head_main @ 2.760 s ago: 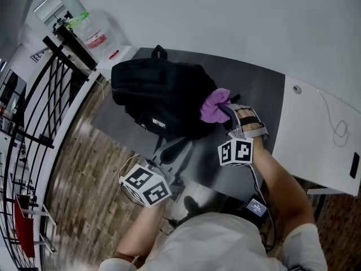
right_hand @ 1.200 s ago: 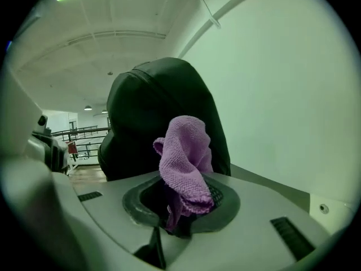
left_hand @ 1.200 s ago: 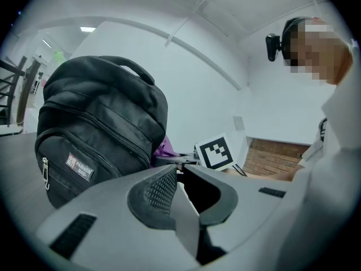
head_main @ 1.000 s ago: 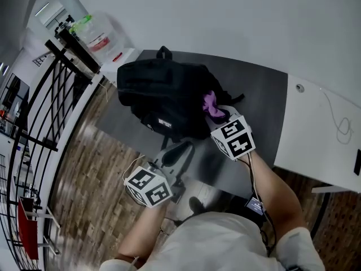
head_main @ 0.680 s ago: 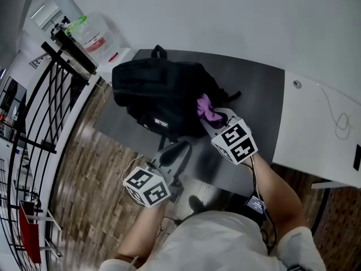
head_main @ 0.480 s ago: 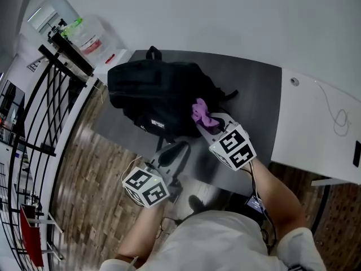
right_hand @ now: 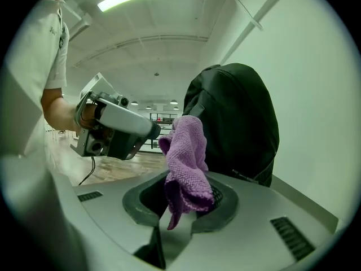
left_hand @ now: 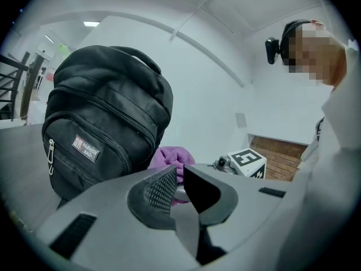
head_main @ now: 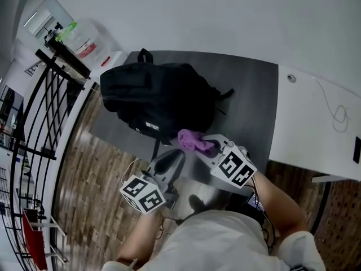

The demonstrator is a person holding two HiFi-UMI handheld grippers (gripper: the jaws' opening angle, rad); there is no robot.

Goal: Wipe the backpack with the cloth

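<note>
One black backpack (head_main: pixel 158 97) lies on the dark grey surface (head_main: pixel 248 106). There is one purple cloth (head_main: pixel 194 141) and two grippers. The right gripper (head_main: pixel 207 144) has its fingers clamped on the bunched cloth, held just beside the backpack's near edge; whether the two touch cannot be told. The left gripper (head_main: pixel 171 159) hangs in front of the backpack, its fingers drawn together on nothing. In the left gripper view, its fingers hide the cloth's lower part, and the print on the backpack's label is too small to read.
</note>
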